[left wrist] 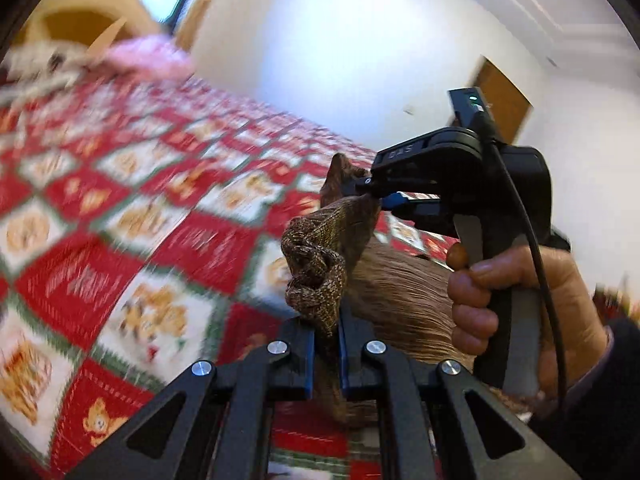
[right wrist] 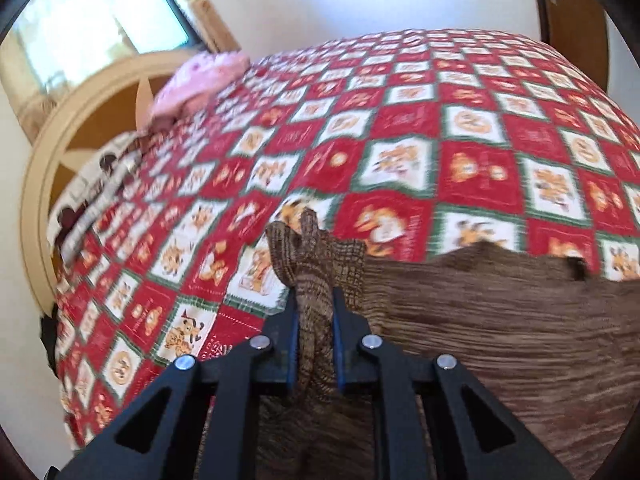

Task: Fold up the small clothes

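On a bed covered by a red, white and green checked quilt (right wrist: 400,152), printed with small bears, a brown knit garment (right wrist: 500,320) is held up at two places by the hand-held tools.

In the left wrist view, the quilt fills the picture from nine o'clock round to six. A pink cloth (left wrist: 148,56) lies blurred at eleven o'clock, by the curved wooden headboard (left wrist: 76,20). At six o'clock the left gripper (left wrist: 326,344) is clamped on a bunched, rope-like edge of the garment (left wrist: 316,268), its blue-lined fingers (left wrist: 347,356) pressed close on the knit. At three o'clock the right gripper (left wrist: 374,196) pinches another fold of the same cloth, and a hand (left wrist: 520,292) wraps its black handle at four o'clock, a cable running down across it.

In the right wrist view, the headboard (right wrist: 44,184) curves along nine o'clock, with the pink cloth (right wrist: 200,80) at eleven and a patterned white cloth (right wrist: 100,184) just below it. The quilt spreads from twelve to three o'clock. At six o'clock the right gripper (right wrist: 314,340) is closed on a ribbed strip of the garment, which sticks up past the fingertips toward the centre. The rest of the brown knit spreads from four to five o'clock, lying over the quilt.
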